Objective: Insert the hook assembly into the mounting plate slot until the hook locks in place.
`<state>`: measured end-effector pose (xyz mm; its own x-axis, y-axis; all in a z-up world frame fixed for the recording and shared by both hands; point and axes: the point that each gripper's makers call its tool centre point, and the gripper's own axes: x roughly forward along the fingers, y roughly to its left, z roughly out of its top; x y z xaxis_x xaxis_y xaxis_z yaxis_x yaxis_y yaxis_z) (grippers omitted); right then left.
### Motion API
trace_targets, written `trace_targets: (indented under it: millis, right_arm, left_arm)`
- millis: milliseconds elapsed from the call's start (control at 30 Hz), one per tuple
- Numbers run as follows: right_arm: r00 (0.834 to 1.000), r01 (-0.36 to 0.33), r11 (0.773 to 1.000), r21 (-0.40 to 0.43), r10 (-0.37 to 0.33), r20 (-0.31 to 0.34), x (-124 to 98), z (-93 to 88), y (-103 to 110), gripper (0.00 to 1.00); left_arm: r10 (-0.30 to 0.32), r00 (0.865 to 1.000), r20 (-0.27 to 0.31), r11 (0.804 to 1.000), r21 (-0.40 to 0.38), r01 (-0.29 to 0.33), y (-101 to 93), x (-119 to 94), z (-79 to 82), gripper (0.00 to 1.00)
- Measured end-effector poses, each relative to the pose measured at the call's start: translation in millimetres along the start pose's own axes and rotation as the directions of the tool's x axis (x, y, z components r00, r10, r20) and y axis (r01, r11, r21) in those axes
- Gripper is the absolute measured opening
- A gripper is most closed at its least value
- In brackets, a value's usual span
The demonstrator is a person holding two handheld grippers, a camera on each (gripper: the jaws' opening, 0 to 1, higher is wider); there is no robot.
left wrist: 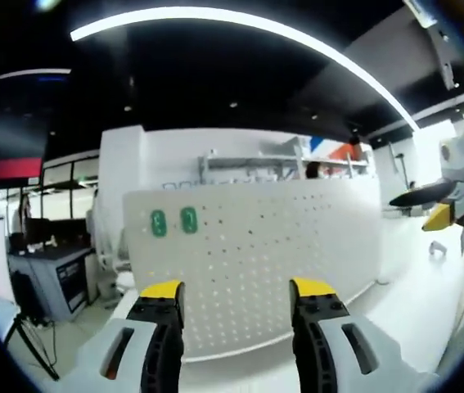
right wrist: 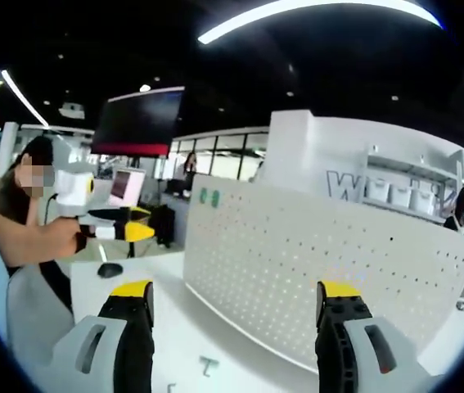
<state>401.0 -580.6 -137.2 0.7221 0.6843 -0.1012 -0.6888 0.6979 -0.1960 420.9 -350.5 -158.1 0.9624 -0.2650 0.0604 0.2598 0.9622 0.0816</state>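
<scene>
Nearest to you, both tools are empty. Your left gripper (left wrist: 236, 307) has its yellow-tipped jaws spread wide with nothing between them, and your right gripper (right wrist: 230, 307) is just as wide open and just as bare.

Just beyond the right gripper's jaws, low on the white table (right wrist: 162, 278), lies a small pale hook-shaped piece (right wrist: 209, 366). It looks like the hook assembly, though it is too small to be sure. In the left gripper view a second small pale piece (left wrist: 438, 248) lies on the table off to the right, below the other gripper's jaws; I cannot tell what it is.

Behind them the white pegboard mounting plate (left wrist: 256, 254) stands upright on the table, facing you, with rows of small holes and two green oval tags (left wrist: 174, 222) near one upper corner.

My judgement is that the job has not started: nothing is held and nothing sits in the plate. Bring the right gripper down onto the hook piece squarely and close on its body, not its tip, so the hooking end stays free. Keep the left gripper near the plate's edge, ready to steady it, since a free-standing panel may tip when you push. Hold both views so plate and hook stay in sight.

Far back are shelves (left wrist: 281, 164) and office desks.
</scene>
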Motion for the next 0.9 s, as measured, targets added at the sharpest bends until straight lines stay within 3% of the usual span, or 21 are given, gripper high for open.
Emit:
trace_targets:
  millis: [333, 667, 900]
  right_arm:
    - [0.999, -0.030, 1.000, -0.001, 0.030, -0.038, 7.5, -14.4, 7.0, 0.82]
    - [0.995, -0.052, 0.999, -0.011, 0.051, -0.084, 11.1, -25.3, 10.1, 0.78]
    - [0.989, -0.060, 0.998, 0.011, 0.060, -0.134, 11.3, -47.3, 13.0, 0.77]
  left_arm:
    - [-0.007, 1.000, -0.030, 1.000, -0.023, 0.006, -9.3, -11.3, -19.2, 0.53]
    - [-0.018, 0.999, -0.045, 1.000, -0.013, 0.017, -15.0, -11.4, -25.8, 0.53]
    - [-0.040, 0.997, -0.063, 0.999, -0.014, 0.039, -22.1, -10.6, -33.4, 0.53]
